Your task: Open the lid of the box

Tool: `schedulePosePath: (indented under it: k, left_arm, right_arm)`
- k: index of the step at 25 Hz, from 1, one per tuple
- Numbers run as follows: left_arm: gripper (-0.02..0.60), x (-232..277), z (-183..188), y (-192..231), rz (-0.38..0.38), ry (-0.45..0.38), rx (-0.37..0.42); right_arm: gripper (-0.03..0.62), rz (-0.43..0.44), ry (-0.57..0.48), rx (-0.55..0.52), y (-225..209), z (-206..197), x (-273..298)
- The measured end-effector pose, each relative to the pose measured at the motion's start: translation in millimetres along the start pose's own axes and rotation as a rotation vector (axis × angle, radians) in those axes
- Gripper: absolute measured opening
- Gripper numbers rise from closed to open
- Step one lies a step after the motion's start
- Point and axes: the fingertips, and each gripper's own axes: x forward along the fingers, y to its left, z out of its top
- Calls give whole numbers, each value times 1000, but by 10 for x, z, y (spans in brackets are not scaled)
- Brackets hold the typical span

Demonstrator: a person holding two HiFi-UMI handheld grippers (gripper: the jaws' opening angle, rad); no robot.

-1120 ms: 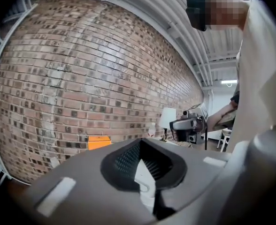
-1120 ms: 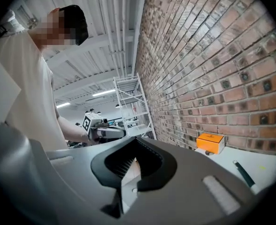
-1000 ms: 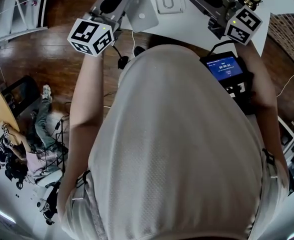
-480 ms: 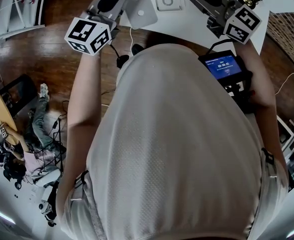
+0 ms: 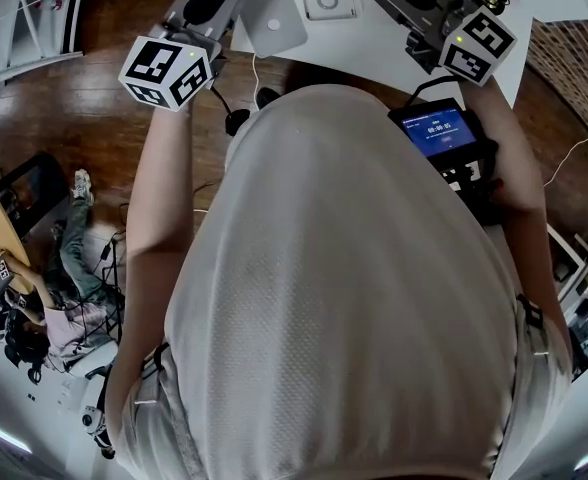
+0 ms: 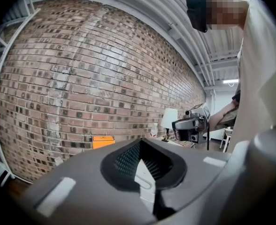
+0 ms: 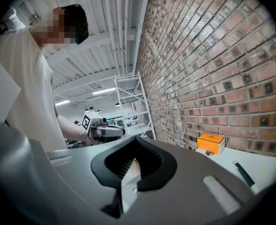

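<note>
Biggest thing here is the brick wall (image 6: 81, 78), which fills most of both gripper views, with a wood floor (image 5: 144, 88) off to the person's left in the head view. Then there's the person, whose pale shirt (image 5: 354, 288) takes up the whole middle of the head view, and a white table (image 7: 264, 168) running along the foot of the wall in front of them. A white metal shelf rack (image 7: 128, 102) stands against the wall further back. Both tools are held up in the air in front of the person, well apart from each other. The left gripper (image 6: 142, 168) has its jaws pressed together with nothing between them. The right gripper (image 7: 131, 165) is the same, jaws together and empty. A gadget with a blue screen (image 5: 436, 131) sits at the person's chest just below the right one. The orange box (image 7: 210, 143) is on the table close up by the wall, nowhere near either tool, and its lid looks to be on. There's a small white lamp (image 6: 168, 118) on the table too, and a thin dark pen-like thing (image 7: 243, 172) lying nearer the right tool than the box is.
</note>
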Motion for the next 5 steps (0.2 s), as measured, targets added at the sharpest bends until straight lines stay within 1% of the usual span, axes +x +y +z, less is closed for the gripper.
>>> schedulePosePath:
  k: [5]
  left_arm:
    - [0, 24, 27, -10, -1, -2, 3]
  right_arm:
    - [0, 3, -1, -1, 8, 6, -4]
